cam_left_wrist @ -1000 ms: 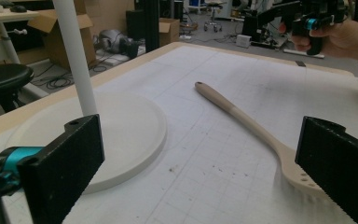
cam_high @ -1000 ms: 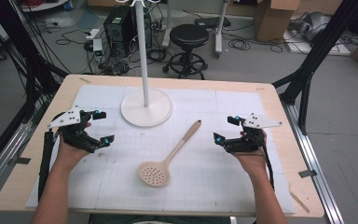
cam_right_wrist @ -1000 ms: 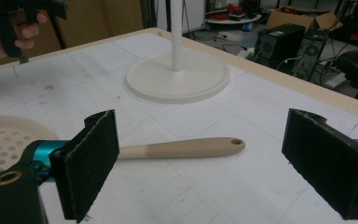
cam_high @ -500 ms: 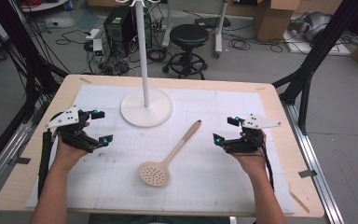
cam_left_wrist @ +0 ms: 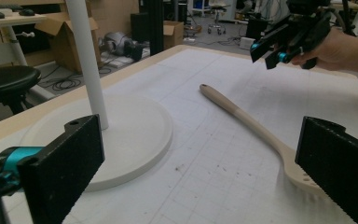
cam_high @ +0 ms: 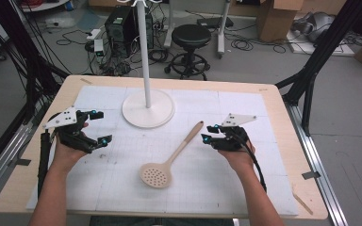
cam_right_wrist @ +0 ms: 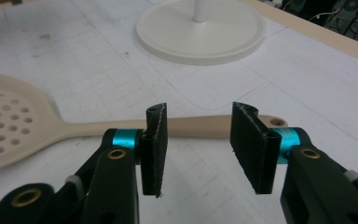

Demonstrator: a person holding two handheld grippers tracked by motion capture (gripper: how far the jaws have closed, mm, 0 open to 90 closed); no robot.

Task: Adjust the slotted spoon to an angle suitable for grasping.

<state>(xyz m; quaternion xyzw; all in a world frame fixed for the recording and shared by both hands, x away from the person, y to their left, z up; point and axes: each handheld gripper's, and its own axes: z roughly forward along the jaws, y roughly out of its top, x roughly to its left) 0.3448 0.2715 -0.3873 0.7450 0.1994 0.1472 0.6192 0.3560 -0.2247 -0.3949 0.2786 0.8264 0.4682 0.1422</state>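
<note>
- The right tool [cam_high: 210, 134] has moved in from the right edge of the tabletop [cam_high: 283, 141] toward the upper end of the slotted spoon's handle; a second ago it sat further out to the right.
- Its jaws have just been closing from fully spread to a middling gap. In the right gripper view the two black pads [cam_right_wrist: 154, 144] stand apart with nothing pressed between them, and the handle lies just beyond their tips.
- My reading: the right hand is lining up to grip the handle near its end, and the pick-up has not yet happened.
- The left tool [cam_high: 99, 127] rests near the left edge, jaws spread wide and empty, where it was a second ago.
- The slotted spoon [cam_high: 169, 157] lies flat near the middle of the tabletop. It is pale beige, with a long slim handle running up toward the far right and a small hole at its tip, and a round, perforated bowl toward the near edge.
- A white stand [cam_high: 148, 106], a round base with an upright pole, sits toward the far edge, apart from the spoon.
</note>
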